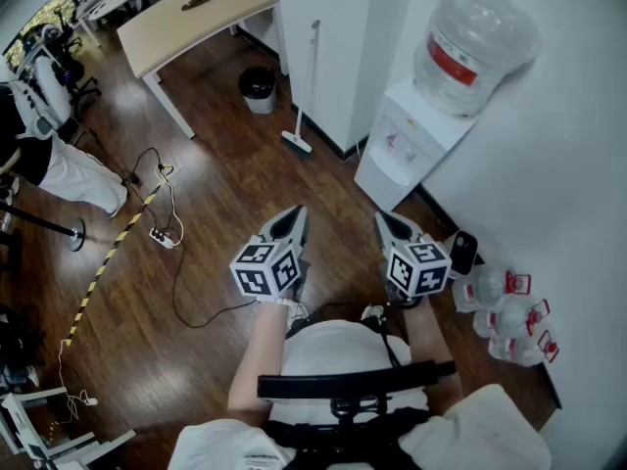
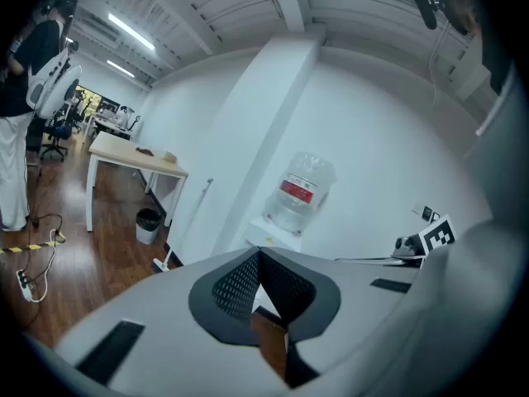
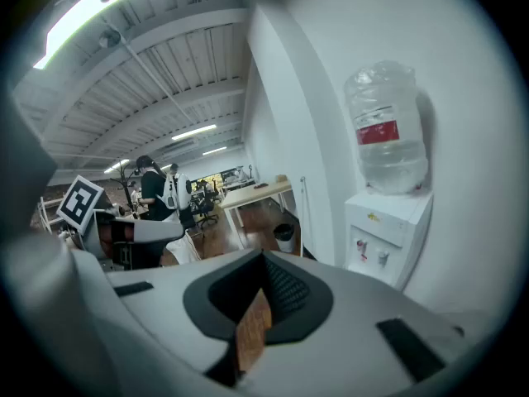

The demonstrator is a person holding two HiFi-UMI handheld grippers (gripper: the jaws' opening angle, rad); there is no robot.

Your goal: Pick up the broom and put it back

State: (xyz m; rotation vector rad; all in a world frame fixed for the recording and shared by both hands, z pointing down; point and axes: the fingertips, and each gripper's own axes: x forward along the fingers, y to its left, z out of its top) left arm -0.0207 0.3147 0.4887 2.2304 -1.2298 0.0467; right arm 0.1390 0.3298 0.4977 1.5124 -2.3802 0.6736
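Observation:
The broom (image 1: 312, 81) leans upright against the white wall corner, its head (image 1: 297, 143) on the wooden floor, well ahead of both grippers. In the left gripper view the broom (image 2: 192, 217) stands left of the jaws; in the right gripper view its handle (image 3: 303, 209) rises just above the jaws. My left gripper (image 1: 294, 213) and right gripper (image 1: 384, 219) hover side by side over the floor, both pointing toward the wall. Each is shut with nothing between its jaws, and neither touches the broom.
A water dispenser (image 1: 416, 130) stands right of the broom, with empty bottles (image 1: 505, 311) on the floor beside it. A black bin (image 1: 259, 88) sits under a desk (image 1: 196, 18). Cables and a power strip (image 1: 162, 235) lie at left, near a standing person (image 1: 49, 155).

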